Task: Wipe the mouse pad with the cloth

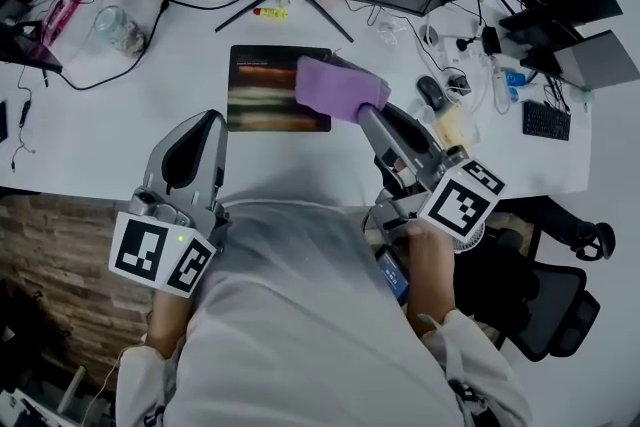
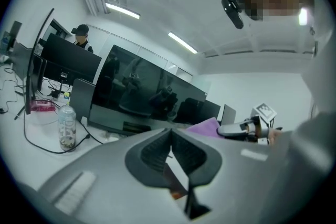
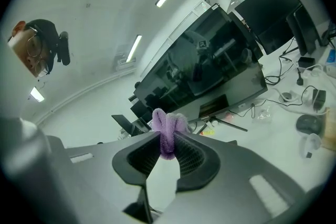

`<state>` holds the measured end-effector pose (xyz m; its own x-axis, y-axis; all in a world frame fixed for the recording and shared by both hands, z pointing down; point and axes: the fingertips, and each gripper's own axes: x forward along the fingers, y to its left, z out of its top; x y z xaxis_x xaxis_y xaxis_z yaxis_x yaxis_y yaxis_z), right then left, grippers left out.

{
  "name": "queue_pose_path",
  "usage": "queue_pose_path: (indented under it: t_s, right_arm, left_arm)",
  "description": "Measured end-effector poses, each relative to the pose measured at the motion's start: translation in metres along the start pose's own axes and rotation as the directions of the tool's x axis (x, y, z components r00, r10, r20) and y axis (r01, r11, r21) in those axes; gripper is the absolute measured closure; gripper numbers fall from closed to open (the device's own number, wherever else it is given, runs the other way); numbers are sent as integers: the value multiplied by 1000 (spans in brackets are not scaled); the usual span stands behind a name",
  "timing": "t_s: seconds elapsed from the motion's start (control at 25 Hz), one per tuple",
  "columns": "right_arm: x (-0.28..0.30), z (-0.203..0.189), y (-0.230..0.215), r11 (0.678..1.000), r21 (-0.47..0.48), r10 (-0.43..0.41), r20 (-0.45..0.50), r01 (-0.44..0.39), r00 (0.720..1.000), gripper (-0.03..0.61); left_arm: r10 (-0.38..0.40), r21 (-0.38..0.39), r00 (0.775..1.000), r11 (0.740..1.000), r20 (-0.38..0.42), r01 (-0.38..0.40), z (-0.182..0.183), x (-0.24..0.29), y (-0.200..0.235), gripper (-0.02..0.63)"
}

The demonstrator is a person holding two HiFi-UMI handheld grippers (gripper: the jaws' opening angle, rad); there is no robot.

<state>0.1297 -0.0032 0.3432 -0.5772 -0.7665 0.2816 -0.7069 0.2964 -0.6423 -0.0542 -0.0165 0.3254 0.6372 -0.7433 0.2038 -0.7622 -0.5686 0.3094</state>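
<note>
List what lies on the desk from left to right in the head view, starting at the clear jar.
clear jar → mouse pad → purple cloth, over the pad's right end → black mouse → black keypad

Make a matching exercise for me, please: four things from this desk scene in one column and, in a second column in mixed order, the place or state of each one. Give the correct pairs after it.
Things
1. cloth
2. mouse pad
3. left gripper
4. computer mouse

Place or state
A. fingers shut, nothing between them
B. black, on the desk to the right of the pad
C. flat on the white desk, its right end hidden by purple fabric
D. purple, pinched by the right gripper

Pairs: 1-D, 2-C, 3-A, 4-B
</note>
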Motion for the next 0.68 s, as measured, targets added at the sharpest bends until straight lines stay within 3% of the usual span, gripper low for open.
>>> queue_pose_path:
  t_s: [0.4, 0.68]
  right_arm:
    - [5, -11, 3, 997, -72, -20, -43, 16, 999, 499]
    - [5, -15, 3, 997, -73, -23, -46, 19, 999, 499]
  left_arm:
    - [-15, -13, 1000, 1000, -16, 14, -7, 3, -7, 614]
    - [-19, -29, 999, 999, -26, 18, -12, 2, -7, 614]
